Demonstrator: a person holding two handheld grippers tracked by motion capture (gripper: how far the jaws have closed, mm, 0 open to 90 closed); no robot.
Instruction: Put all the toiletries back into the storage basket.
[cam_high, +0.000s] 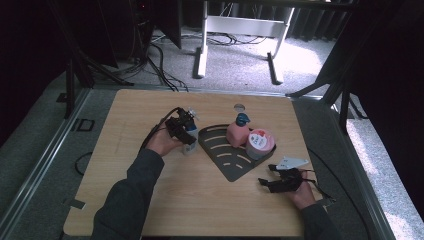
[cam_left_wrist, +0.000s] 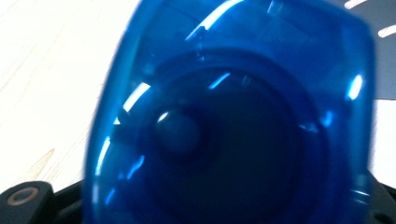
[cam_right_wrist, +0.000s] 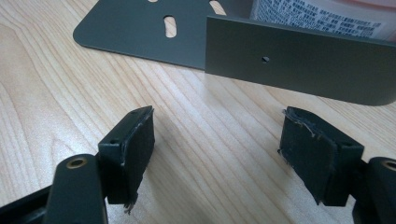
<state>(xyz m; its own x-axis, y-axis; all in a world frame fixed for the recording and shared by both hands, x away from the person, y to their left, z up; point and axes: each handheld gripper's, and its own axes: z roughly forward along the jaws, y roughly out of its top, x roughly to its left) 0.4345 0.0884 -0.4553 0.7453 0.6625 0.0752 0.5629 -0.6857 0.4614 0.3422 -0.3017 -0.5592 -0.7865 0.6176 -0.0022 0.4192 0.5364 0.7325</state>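
A: Start at the left. What is the left gripper (cam_high: 187, 132) doing?

B: In the high view it sits over a small bottle with a blue cap (cam_high: 190, 140) that stands on the wooden table (cam_high: 150, 200), just off the left edge of the dark slotted tray (cam_high: 227, 162). In the left gripper view the blue cap (cam_left_wrist: 233, 116) is right up against the camera, between the jaws, blurred and translucent, with a dark round neck showing through it.

A: Are the jaws clamped on it?

B: They look closed on the bottle, with the cap rising between them, though the pads themselves are hidden behind the blue plastic.

A: And beyond those jaws?

B: Pale wood to one side, a corner of the dark tray (cam_left_wrist: 383, 56) to the other.

A: On the tray?

B: A pink bottle with a blue top (cam_high: 238, 131) and, touching it, a pink round tub with a white lid label (cam_high: 260, 143), both upright at the tray's far side.

A: Now the right gripper (cam_high: 272, 181).

B: It rests low by the tray's near right edge. Its jaws stand wide apart, released, with only bare table (cam_right_wrist: 215, 154) between the pads (cam_right_wrist: 135, 140). Straight ahead of them is the tray's upright wall (cam_right_wrist: 299, 65), and behind it the printed side of the tub (cam_right_wrist: 317, 14).
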